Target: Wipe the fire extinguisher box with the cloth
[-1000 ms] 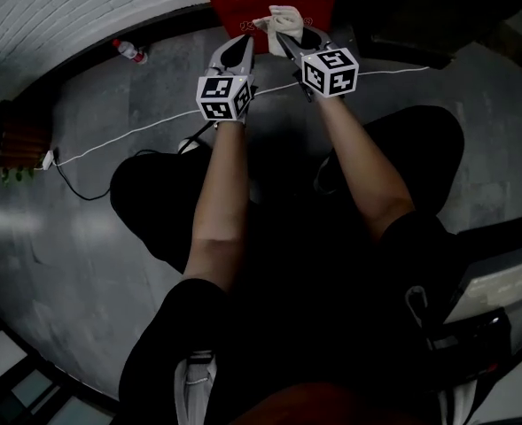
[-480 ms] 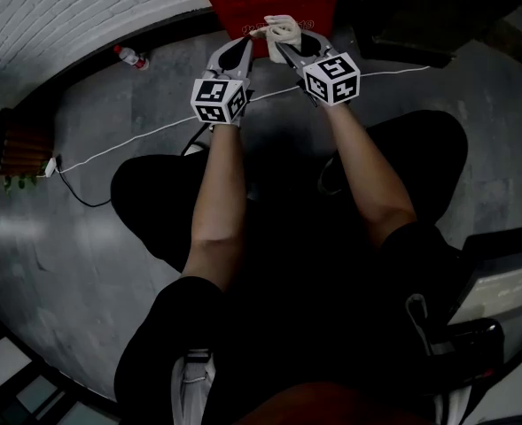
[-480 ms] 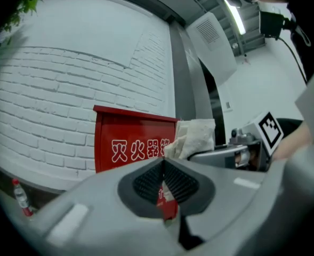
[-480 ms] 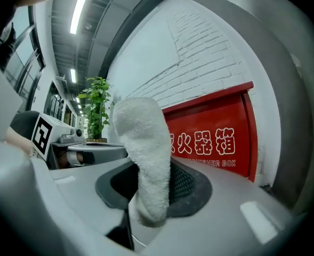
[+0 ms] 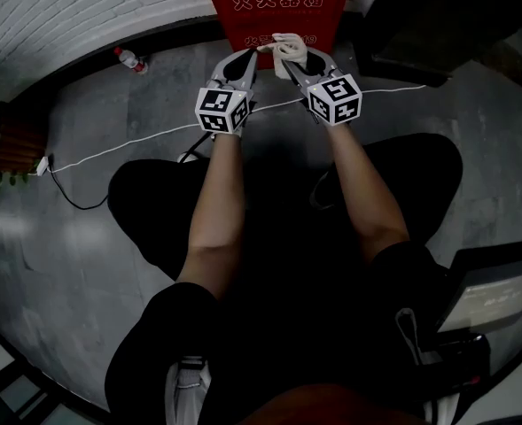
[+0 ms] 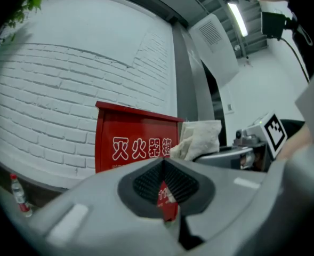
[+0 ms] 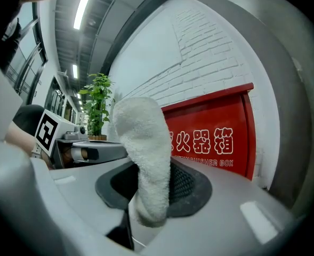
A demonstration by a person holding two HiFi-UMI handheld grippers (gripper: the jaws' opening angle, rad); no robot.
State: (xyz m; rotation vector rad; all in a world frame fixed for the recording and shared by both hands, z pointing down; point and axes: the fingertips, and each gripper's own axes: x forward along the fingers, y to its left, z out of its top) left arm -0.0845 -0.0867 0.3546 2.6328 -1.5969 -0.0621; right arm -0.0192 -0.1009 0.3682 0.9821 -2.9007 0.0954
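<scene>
Lettering in white, "灭火器箱", is printed across the red metal fire extinguisher box (image 5: 283,7); below it, "GUISHER BOX" can be read in the right gripper view. The box is stood on the grey floor (image 5: 83,237) against the white brick wall (image 5: 74,7). The off-white terry cloth (image 7: 143,148) is clamped in the right hand-held gripper (image 5: 284,53) and held close before the box front; contact cannot be told. The left hand-held gripper (image 5: 241,58) is closed on nothing, just beside the right one.
</scene>
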